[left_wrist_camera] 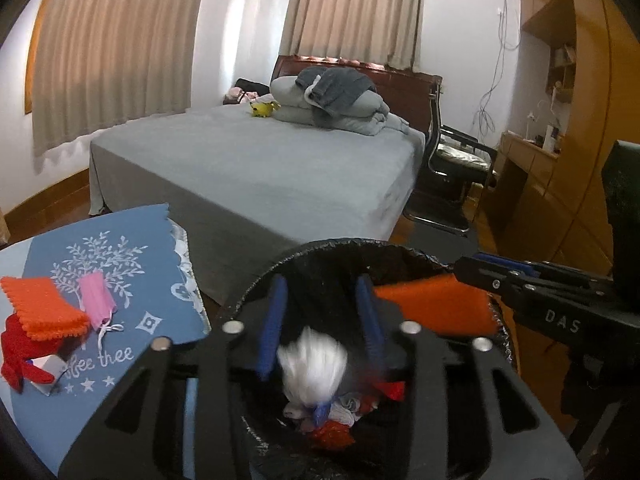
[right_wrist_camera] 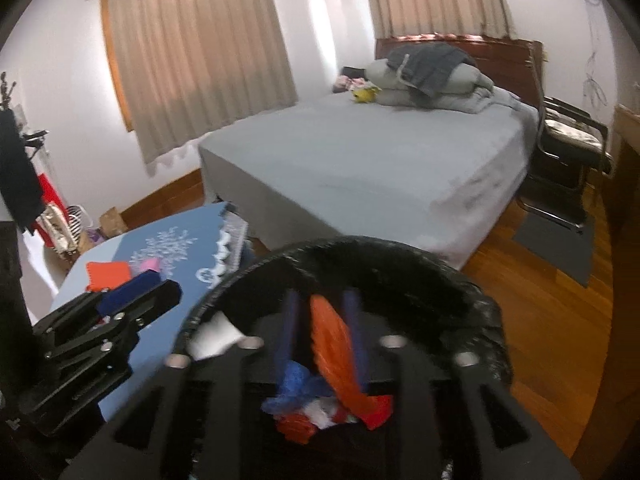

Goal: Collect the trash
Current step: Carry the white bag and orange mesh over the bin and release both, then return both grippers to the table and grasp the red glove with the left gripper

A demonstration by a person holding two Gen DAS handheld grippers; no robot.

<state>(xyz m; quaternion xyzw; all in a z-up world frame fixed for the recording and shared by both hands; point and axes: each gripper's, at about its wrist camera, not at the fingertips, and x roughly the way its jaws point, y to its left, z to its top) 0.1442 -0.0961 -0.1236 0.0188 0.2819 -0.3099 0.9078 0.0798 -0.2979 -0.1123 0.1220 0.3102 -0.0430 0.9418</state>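
Observation:
A black-lined trash bin point(left_wrist_camera: 320, 252) stands beside a blue-clothed table point(left_wrist_camera: 132, 280). My left gripper point(left_wrist_camera: 322, 304) is open over the bin, and a blurred white wad point(left_wrist_camera: 312, 364) is in the air below its fingers. My right gripper point(right_wrist_camera: 320, 320) is shut on an orange felt piece point(right_wrist_camera: 330, 332) and holds it over the bin point(right_wrist_camera: 400, 252). The same felt point(left_wrist_camera: 432, 304) and right gripper show at the right of the left wrist view. Red, white and blue scraps point(right_wrist_camera: 316, 408) lie in the bin. On the table lie an orange felt piece point(left_wrist_camera: 44, 304), a pink mask point(left_wrist_camera: 96, 300) and a red item point(left_wrist_camera: 16, 360).
A grey bed point(left_wrist_camera: 256, 168) with folded bedding point(left_wrist_camera: 332, 100) stands behind the bin. A black chair point(left_wrist_camera: 452, 160) and wooden desk point(left_wrist_camera: 528, 160) are at the right. The floor point(right_wrist_camera: 540, 320) is wood with a grey mat point(right_wrist_camera: 556, 244). Bags point(right_wrist_camera: 64, 228) sit by the left wall.

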